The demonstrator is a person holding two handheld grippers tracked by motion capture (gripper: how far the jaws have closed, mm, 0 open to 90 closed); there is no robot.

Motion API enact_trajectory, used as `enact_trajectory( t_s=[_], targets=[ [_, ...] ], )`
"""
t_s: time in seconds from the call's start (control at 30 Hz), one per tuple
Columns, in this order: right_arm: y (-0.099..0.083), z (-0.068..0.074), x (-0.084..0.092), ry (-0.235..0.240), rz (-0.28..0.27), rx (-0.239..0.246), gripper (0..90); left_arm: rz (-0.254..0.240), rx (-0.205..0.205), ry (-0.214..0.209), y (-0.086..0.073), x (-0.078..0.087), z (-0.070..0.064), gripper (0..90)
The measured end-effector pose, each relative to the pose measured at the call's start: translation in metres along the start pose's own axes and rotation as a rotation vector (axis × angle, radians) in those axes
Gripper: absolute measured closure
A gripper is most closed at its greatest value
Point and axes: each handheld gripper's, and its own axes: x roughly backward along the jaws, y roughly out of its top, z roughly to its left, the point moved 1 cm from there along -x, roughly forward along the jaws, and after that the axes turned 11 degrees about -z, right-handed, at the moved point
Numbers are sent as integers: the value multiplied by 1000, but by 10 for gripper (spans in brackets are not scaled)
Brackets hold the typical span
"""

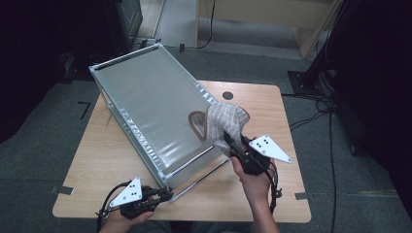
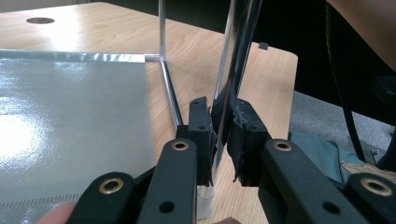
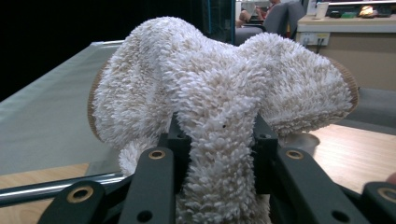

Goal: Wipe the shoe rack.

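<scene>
The left gripper (image 1: pixel 165 194), at the near edge of the desk (image 1: pixel 97 160), is clenched on the metal post at the near corner of the rack (image 1: pixel 145 104); in the left gripper view the jaws pinch that shiny post (image 2: pixel 224 100) between them. That grip looks meant to steady the frame, so it should stay firm and quiet while the other hand works, since the rack sits tilted on the desk and could easily slide or rock.

A little farther in, the right gripper (image 1: pixel 228 141) is grasping a fluffy cleaning cloth (image 1: pixel 223 124), bunched between its jaws; the right gripper view shows the cloth (image 3: pixel 219 102) bulging out above and on both sides of the pinch. The cloth hangs over the right-hand side of the rack's grey shelf panel (image 1: pixel 150 111), near its near end, and I cannot tell whether it is touching the panel or just above it.

The step in hand seems to be wiping the shelf panel. To do it well, bring the loose, puffy part of the cloth down flat on the panel, not the jaw tips, and sweep in long strokes along the panel toward the far rail. Press lightly, because the panel looks thin and the frame light. Keep clear of the side rail with its row of notches, where the pile could snag.
</scene>
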Motion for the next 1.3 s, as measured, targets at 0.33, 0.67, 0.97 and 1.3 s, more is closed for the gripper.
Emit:
enact_trajectory(
  t_s=[0.33, 0.67, 0.97, 1.3],
  targets=[
    [-2, 23, 3, 83, 19, 0, 689, 0, -5, 32, 0, -2, -4, 802],
    [-4, 52, 2, 169, 40, 21, 671, -6, 1, 45, 0, -4, -4, 799],
    [-7, 77, 2, 226, 46, 42, 665, -12, 1, 76, 0, -5, -6, 801],
    [-6, 110, 2, 331, 69, 61, 654, -16, 0, 87, -1, -5, -7, 802]
  ],
)
